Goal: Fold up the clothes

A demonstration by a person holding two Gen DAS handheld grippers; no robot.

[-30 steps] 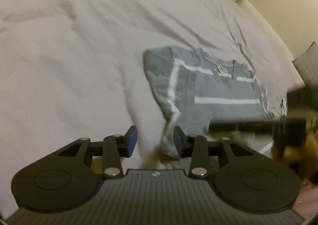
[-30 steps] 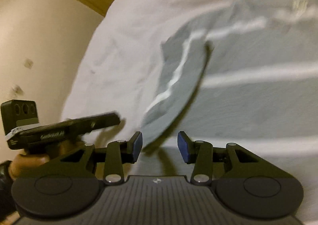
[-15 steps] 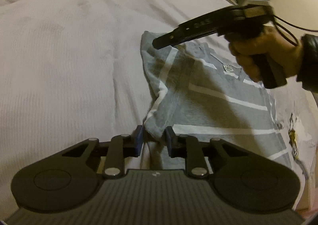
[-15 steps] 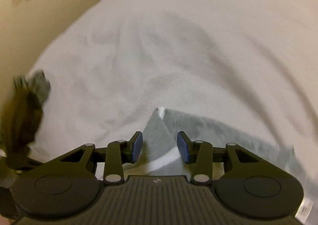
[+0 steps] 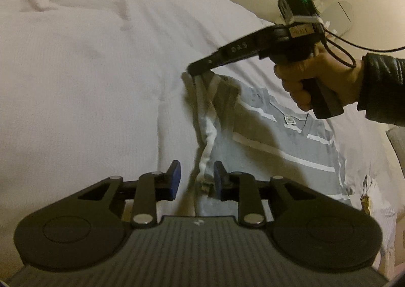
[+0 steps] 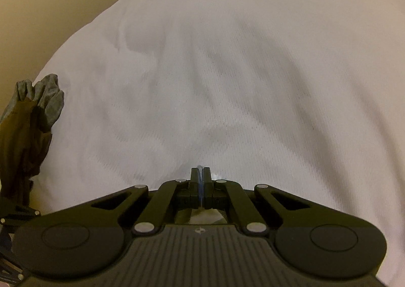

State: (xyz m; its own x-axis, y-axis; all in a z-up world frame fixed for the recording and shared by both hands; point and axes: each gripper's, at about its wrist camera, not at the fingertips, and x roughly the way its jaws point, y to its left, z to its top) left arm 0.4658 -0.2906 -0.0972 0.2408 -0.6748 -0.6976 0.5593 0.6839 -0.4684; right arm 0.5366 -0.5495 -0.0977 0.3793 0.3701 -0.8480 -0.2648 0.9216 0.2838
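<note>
While the left view shows the left tool released again, its pads flanking the grey striped shirt's near edge, the right tool now lifts the far corner at one o'clock. Right view: right tool newly clenched on shirt fabric over the bed; a fold looks underway.

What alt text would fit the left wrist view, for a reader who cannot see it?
The right gripper, held in a hand, pinches the far corner of a grey striped shirt on a white bed cover. The open left gripper straddles the shirt's near edge.
</note>
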